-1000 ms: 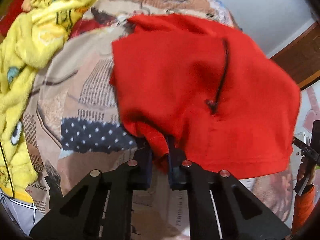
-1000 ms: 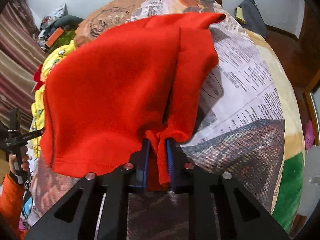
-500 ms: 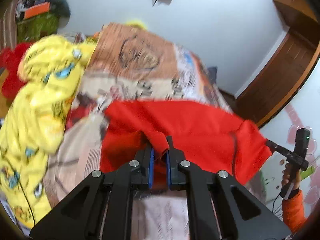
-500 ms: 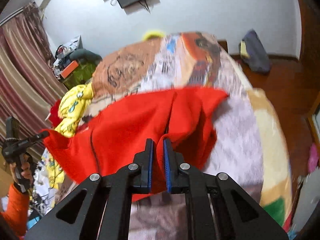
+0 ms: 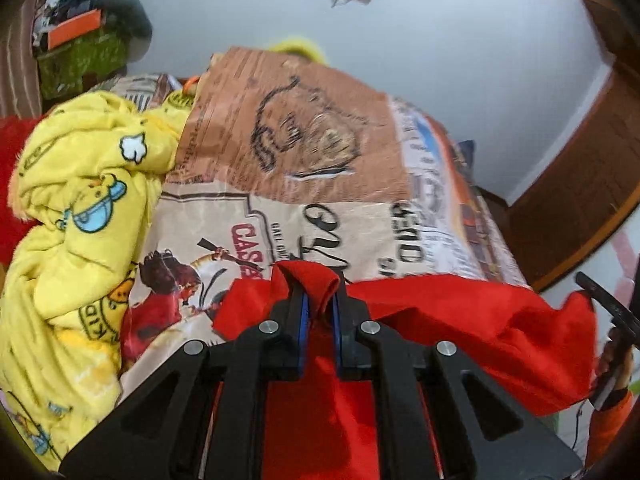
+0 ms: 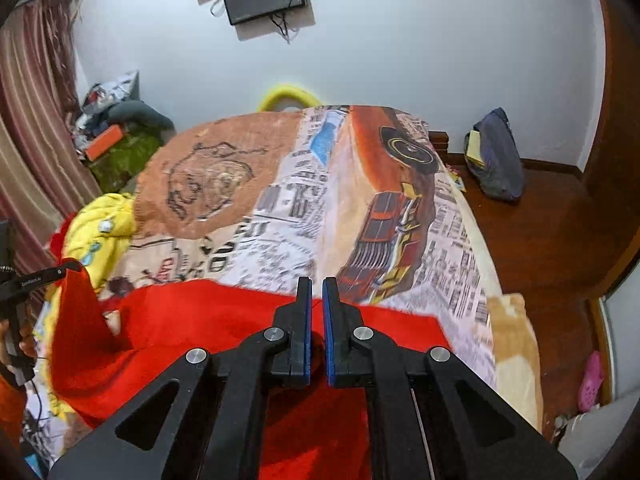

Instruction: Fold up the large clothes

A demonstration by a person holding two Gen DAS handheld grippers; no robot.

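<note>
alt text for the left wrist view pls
The left gripper is shut on a bunched fold of a red garment, which hangs over a bed covered in a newspaper-print bedspread. A crumpled yellow cartoon-print blanket lies at the left, and the right gripper holds the garment's far corner at the right edge.

Both wrist views close, down-angled, sharing bed point(image 5: 320, 168).

red garment point(image 5: 460, 320), plain solid colour. bedspread point(image 6: 360, 200) tan/cream, newspaper-print collage with orange-red car plus sketched face. yellow blanket point(image 5: 80, 200), blue-white cartoon prints. curtain point(image 6: 24, 120) maroon-beige stripes. gripper pads point(image 6: 307, 332) blue, black frame.
</note>
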